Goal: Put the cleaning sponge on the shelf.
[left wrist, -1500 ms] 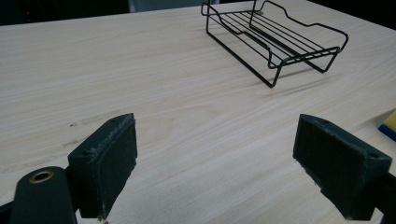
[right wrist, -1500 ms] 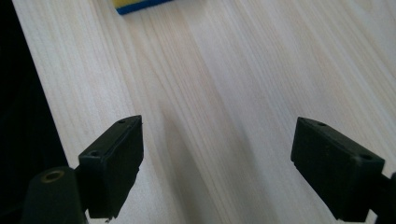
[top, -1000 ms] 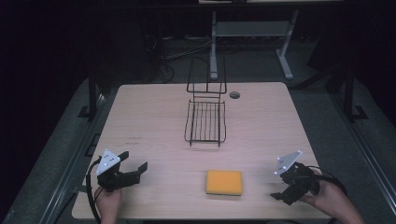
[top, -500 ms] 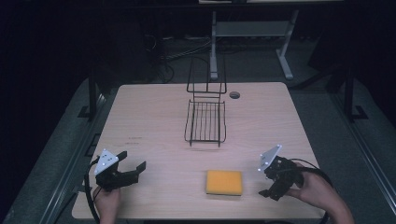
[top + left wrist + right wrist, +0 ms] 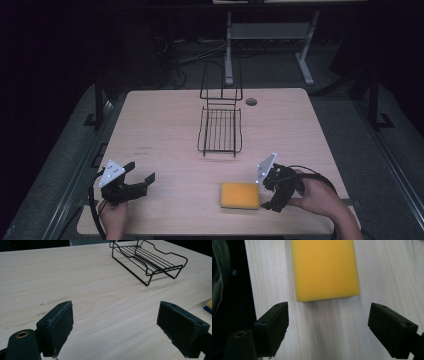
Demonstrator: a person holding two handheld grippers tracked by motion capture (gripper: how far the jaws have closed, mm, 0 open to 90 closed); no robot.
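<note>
Quick count of what's on the table (image 5: 165, 125): one yellow sponge (image 5: 240, 195), one black wire rack (image 5: 220, 131), and two hand-held grippers, one per hand. That's it for loose stuff, plus one small round hole (image 5: 251, 102) in the tabletop near the far edge, just right of the rack.

The rack is the only container-ish thing here and it's got nothing in it, just bare wires with the wood showing through. It sits around the middle of the table, toward the far side, with its tall back end pointing away from the person.

The sponge lies flat on the wood near the front edge, right of center, well apart from the rack.

The right hand-held gripper (image 5: 266, 192) is right at the sponge's right side, jaws spread wide and holding nothing. In the right gripper view the sponge (image 5: 325, 268) sits just ahead of the two pads, not between them yet and not touching either.

The left hand-held gripper (image 5: 142, 181) is at the front left corner, also wide open and empty, pointed toward the rack (image 5: 149, 262), with bare table between its jaws.
</note>
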